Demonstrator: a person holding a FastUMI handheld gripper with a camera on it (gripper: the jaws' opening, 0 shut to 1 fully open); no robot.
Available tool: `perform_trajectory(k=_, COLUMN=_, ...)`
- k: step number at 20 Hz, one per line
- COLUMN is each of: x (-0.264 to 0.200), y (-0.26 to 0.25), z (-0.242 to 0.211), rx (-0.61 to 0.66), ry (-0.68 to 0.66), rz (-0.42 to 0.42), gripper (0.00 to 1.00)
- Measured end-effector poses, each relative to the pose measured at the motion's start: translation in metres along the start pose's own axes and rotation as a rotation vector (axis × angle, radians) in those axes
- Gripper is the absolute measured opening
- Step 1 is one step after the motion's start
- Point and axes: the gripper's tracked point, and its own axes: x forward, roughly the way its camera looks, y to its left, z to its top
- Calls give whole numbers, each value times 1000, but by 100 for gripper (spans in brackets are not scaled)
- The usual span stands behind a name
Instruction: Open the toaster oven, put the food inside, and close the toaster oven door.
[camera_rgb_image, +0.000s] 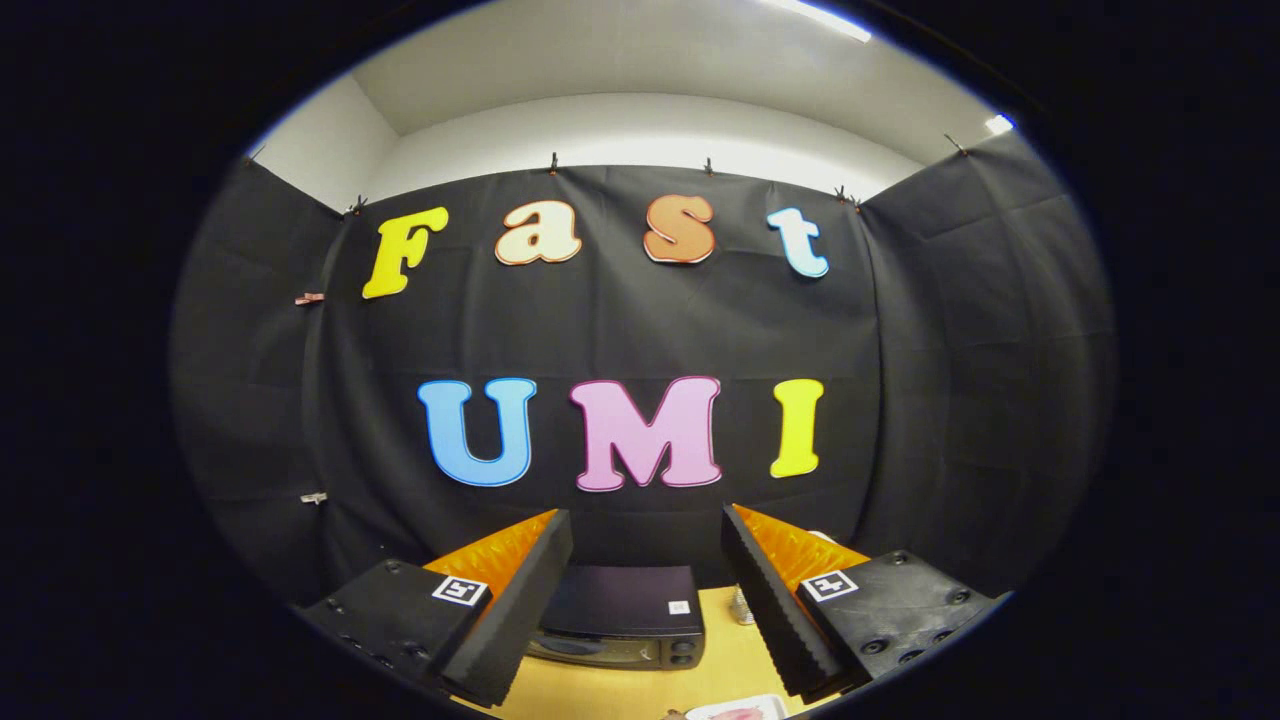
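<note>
The dark toaster oven stands on the wooden table, against the booth's black wall, and shows in the gap between my two fingers. Its door looks closed, with two knobs on its right end. My gripper is held high above the table, open, with nothing between its fingers. A white plate with pinkish food lies on the table nearer to me than the oven, just inside the right finger, only partly seen.
A small silvery ribbed object sits on the table right of the oven, beside the right finger. Black cloth walls close the booth on the left, back and right.
</note>
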Motion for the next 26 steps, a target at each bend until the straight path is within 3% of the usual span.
perform_trajectory(k=10, x=89, y=72, z=-143, rx=-26, ry=145, rz=42, gripper=98)
perform_trajectory(k=14, x=115, y=74, z=-214, rx=-15, ry=256, rz=4, gripper=98)
perform_trajectory(k=19, x=116, y=71, z=-302, rx=-7, ry=429, rz=-28, gripper=98)
perform_trajectory(k=26, x=113, y=72, z=-357, rx=-5, ry=552, rz=-58, gripper=98)
